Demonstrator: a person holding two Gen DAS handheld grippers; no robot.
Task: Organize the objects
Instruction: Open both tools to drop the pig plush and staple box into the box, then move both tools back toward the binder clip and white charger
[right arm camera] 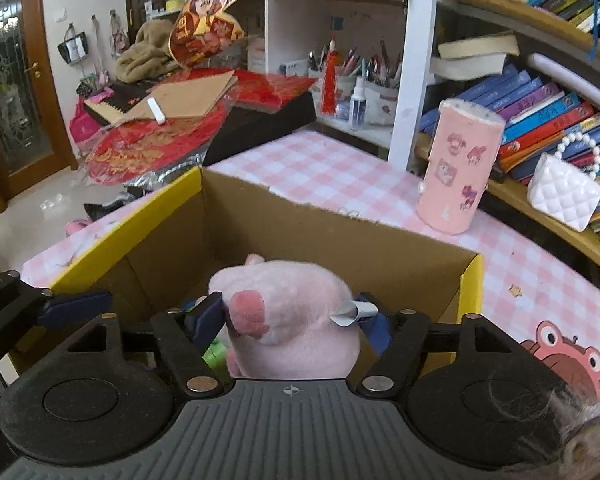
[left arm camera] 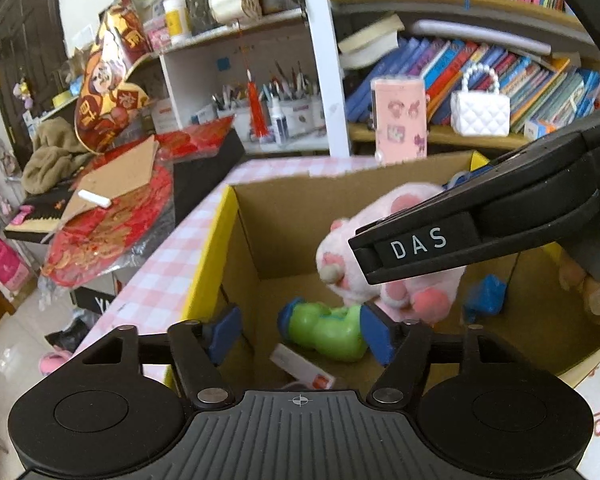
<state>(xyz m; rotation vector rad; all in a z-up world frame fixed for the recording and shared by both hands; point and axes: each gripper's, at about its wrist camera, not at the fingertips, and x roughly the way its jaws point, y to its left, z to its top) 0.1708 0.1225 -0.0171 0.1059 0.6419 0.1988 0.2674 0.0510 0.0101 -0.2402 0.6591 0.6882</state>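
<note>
An open cardboard box [left arm camera: 268,232] with yellow flaps stands on the pink checked table. My right gripper [right arm camera: 292,316] is shut on a pink plush toy [right arm camera: 292,308] and holds it over the box [right arm camera: 300,220]. In the left wrist view the plush [left arm camera: 348,252] hangs inside the box under the right gripper's black body [left arm camera: 480,216]. My left gripper [left arm camera: 300,332] is open and empty above the box's near left part. A green toy [left arm camera: 328,328], a blue object [left arm camera: 486,294] and a small white and red pack [left arm camera: 304,368] lie on the box floor.
A pink cylinder with stickers [right arm camera: 460,168] stands on the table [right arm camera: 320,164] behind the box. A white quilted bag [right arm camera: 564,192] and books fill the shelves at right. Red decorations and cardboard [right arm camera: 188,96] pile on a black keyboard at left.
</note>
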